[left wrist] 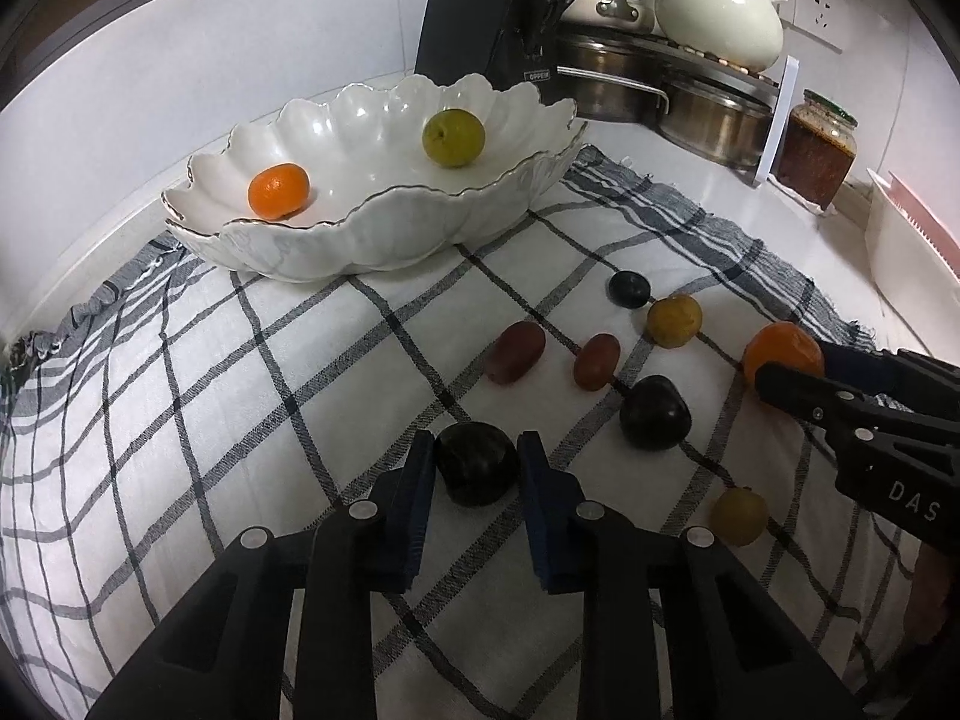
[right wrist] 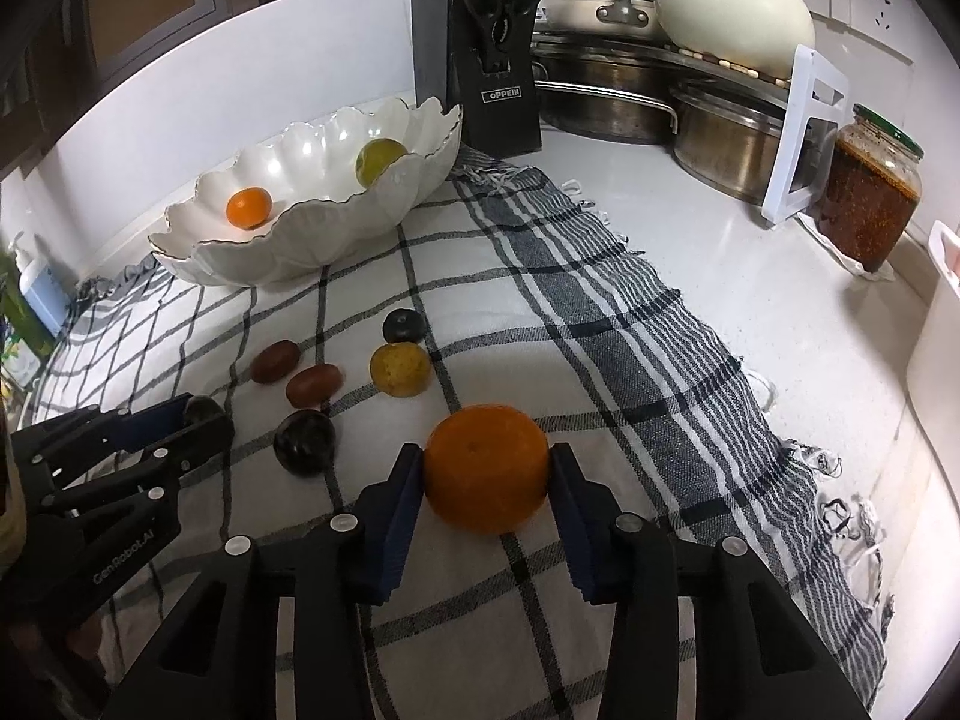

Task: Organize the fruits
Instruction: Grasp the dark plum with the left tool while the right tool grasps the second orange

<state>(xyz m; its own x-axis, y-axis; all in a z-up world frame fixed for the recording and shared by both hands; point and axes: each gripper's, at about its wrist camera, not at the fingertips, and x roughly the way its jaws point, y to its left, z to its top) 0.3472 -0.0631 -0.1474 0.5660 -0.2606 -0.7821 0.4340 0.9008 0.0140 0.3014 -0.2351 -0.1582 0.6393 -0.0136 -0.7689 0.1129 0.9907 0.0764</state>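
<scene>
A white scalloped bowl (left wrist: 312, 240) at the back of the checked cloth holds a small orange (left wrist: 279, 191) and a green plum (left wrist: 453, 137). My left gripper (left wrist: 477, 450) is shut on a dark plum (left wrist: 477, 471) that rests on the cloth. My right gripper (right wrist: 487, 468) is shut on a large orange (right wrist: 486, 468), also low on the cloth; it shows at the right of the left wrist view (left wrist: 780, 354). Loose on the cloth lie two red fruits (left wrist: 515, 351), two dark plums (left wrist: 654, 412) and two yellow plums (left wrist: 674, 320).
The checked cloth (left wrist: 240, 420) covers a white counter. Behind the bowl stand a black knife block (right wrist: 498, 60), steel pots (right wrist: 732, 144), a cream teapot (right wrist: 732, 6) and a sauce jar (right wrist: 870, 192). A white container (left wrist: 906, 252) stands at the right.
</scene>
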